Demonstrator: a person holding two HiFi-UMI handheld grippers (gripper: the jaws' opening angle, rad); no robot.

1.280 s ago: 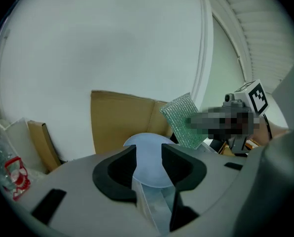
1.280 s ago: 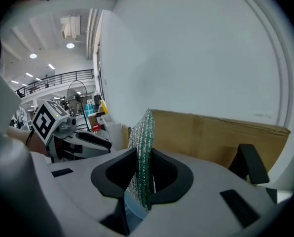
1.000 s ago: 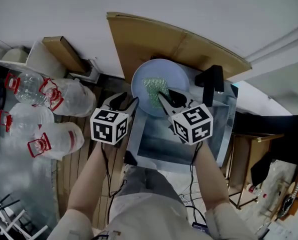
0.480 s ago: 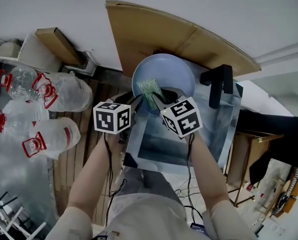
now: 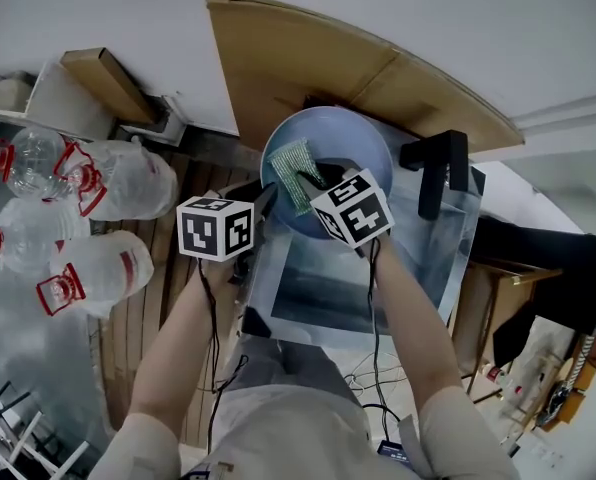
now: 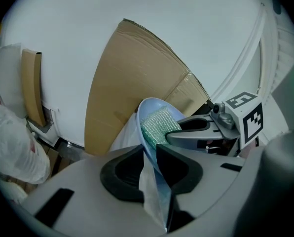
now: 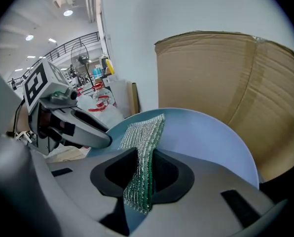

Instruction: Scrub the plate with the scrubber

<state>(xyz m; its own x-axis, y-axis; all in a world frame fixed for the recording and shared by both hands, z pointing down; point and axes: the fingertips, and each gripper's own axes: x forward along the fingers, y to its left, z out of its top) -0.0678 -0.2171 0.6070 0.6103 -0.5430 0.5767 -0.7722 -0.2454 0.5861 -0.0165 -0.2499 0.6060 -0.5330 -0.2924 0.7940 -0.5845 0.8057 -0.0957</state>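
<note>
Left gripper (image 6: 148, 154) jaws just closed, now clamping rim of round, smooth pale-blue plate (image 5: 353, 138), tilted over steel sink's (image 5: 318, 290) far edge. Right gripper (image 7: 146, 169) pinches green mesh scrubber (image 7: 142, 132), flat against plate face.

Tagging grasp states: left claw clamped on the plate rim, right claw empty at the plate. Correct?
Not quite: the right claw is not empty; it is shut on the green scrubber, which lies against the plate, as the right gripper view shows. The left claw has just been closing and does clamp the plate rim.
</note>
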